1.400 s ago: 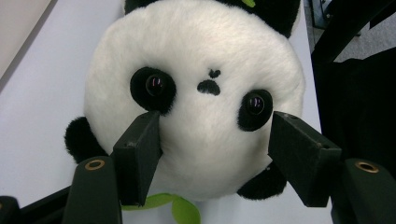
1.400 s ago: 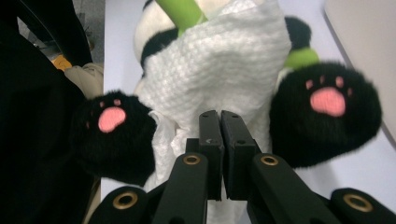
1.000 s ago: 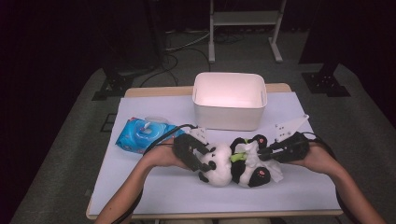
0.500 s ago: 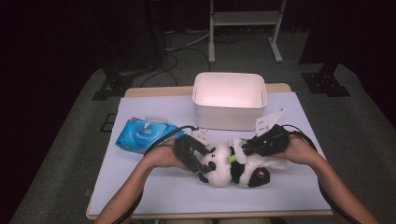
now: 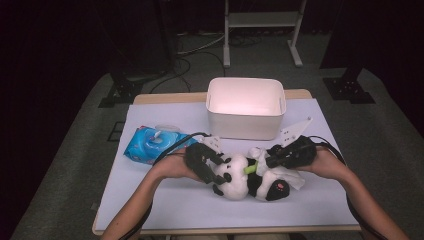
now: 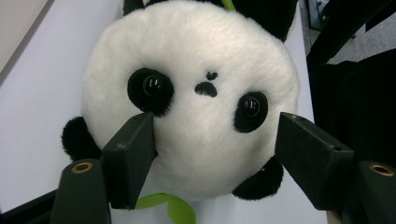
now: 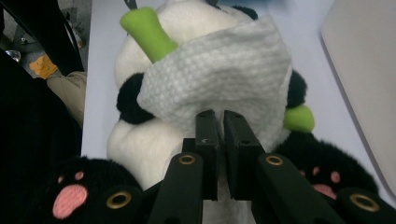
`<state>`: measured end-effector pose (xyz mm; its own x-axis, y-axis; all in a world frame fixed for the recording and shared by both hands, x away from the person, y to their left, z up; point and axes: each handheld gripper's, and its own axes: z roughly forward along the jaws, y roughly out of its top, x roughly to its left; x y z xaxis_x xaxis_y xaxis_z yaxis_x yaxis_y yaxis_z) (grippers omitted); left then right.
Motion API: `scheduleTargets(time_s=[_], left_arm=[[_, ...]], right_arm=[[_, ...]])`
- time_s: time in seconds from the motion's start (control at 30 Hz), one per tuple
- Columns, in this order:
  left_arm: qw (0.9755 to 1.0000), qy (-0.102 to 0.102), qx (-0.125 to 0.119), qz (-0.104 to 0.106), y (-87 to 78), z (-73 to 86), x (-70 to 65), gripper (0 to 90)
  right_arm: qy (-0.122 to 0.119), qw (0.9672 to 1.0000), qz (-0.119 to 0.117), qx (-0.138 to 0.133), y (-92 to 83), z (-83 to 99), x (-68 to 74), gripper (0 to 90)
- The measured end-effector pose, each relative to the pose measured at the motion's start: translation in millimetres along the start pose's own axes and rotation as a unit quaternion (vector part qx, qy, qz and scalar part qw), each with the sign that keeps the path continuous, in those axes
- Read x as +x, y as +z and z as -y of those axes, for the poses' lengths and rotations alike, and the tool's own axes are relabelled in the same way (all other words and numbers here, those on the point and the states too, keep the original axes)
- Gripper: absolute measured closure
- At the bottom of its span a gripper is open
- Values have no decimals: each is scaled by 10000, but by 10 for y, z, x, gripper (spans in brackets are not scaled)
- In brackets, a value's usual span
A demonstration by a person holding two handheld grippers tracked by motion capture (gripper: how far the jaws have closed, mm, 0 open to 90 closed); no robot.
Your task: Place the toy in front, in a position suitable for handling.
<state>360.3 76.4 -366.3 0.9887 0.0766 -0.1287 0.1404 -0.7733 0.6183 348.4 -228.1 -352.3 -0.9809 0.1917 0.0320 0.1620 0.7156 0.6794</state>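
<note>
On a white-covered table (image 5: 165, 200) in a dark room, a plush panda (image 5: 247, 181) lies before a white bin (image 5: 245, 107). The left gripper (image 6: 212, 140) straddles its head, jaws spread; the right gripper (image 7: 223, 123) pinches a white wipe (image 7: 224, 74) against its belly.

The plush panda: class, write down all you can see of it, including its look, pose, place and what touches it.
The plush panda is soft white fur with black ears, eye patches, arms and feet; the soles carry pink paw marks. A green bamboo piece sits at its chest. It lies on its back on the white table cover, in front of the white bin. The left tongs straddle its head, open, one pad pressing the cheek. The right tongs hold a white wipe against its belly.
</note>
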Motion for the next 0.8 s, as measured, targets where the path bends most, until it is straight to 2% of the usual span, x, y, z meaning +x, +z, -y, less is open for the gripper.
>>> scheduleTargets(time_s=[0.13,0.33,0.5,0.63,0.73,0.8], left_arm=[[9999,-103,-37,-66,1,-33,46,217],[9999,-95,12,-56,64,-81,58,217],[9999,-147,-32,-5,74,-61,59,228],[10000,-68,20,35,90,-63,24,232],[10000,-17,54,13,104,-62,-14,229],[10000,-17,35,-5,108,-58,-30,229]], right_arm=[[53,10000,-25,-65,-39,91,33,839],[82,10000,-23,-11,-98,184,99,840],[212,9998,-24,5,-144,326,121,845],[210,9998,-8,8,-146,332,136,849],[65,10000,26,47,-133,263,148,853],[71,10000,13,22,-129,240,149,854]])
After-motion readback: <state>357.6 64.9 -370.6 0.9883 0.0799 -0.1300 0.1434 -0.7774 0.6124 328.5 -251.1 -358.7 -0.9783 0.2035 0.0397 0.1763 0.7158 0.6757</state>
